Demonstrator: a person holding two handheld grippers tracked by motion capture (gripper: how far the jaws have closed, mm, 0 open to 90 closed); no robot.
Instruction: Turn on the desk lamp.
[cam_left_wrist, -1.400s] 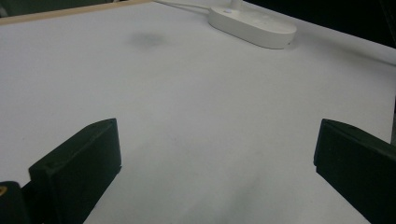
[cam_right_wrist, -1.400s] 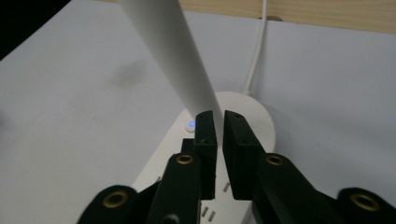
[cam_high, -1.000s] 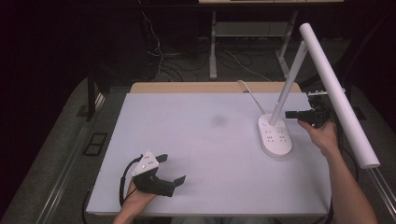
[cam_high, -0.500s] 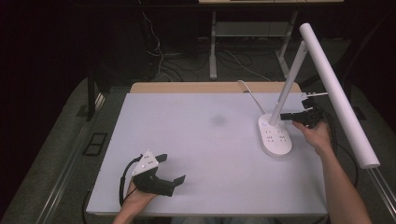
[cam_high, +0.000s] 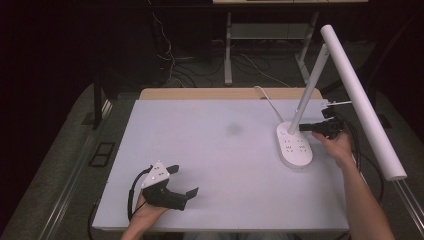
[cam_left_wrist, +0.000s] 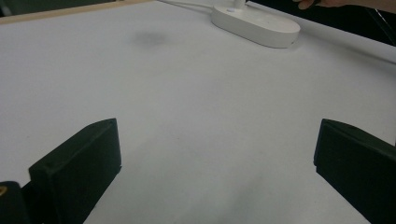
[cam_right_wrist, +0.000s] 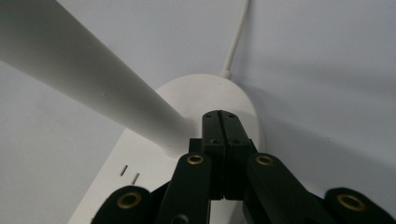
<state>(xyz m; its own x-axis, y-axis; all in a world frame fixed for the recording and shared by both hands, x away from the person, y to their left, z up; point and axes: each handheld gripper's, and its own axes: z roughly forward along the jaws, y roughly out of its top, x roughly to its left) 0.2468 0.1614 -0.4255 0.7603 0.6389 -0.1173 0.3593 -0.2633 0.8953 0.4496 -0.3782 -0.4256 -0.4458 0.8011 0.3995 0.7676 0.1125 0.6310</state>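
right gripper, at the right of the high view, is shown with its jaws pressed flat together and empty, their tips hovering over the rear end of the lamp base just beside the foot of the lamp stem. in the right gripper view we see the same closed tips above the white base, the stem running off to the upper left of that frame and the power cord leaving toward the top. left gripper, at the lower left of the high view, rests low over the bare table with its jaws spread wide apart and holding nothing; in the left gripper view the lamp base sits far off at the upper right of the frame.

we judge the work in hand to be a press with the closed tips on a control near the stem. whether the tips already touch the base we cannot tell. the risks, as we read them: a push that lands off the control, so nothing switches; a sideways push, which could slide the light base across the smooth table; or a knock against the stem, which could rock the long lamp head that overhangs the right edge of the table. with the left gripper well apart from the lamp, nothing steadies the base.
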